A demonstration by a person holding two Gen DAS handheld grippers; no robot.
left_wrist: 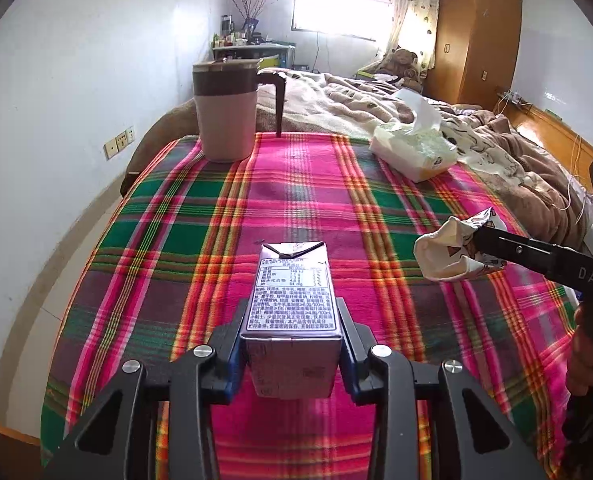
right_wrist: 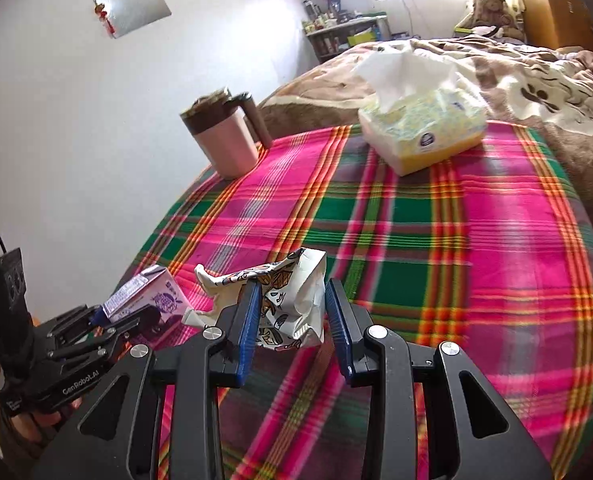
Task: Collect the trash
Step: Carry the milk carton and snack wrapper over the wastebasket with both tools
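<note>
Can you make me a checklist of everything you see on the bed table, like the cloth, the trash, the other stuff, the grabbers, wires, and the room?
Surface: plaid cloth, bright pink, green and orange, covering the table.
Job's things: milk carton and crumpled wrapper, both held.
Clutter: mug with dark lid, upright; tissue pack with a tissue sticking up.
Grippers: left gripper shut on the milk carton; right gripper holds the crumpled wrapper.
Cables: thin wires by the bed's far side.
Surroundings: bed with brown blanket, wooden wardrobe, bright window, shelf of bottles.
</note>
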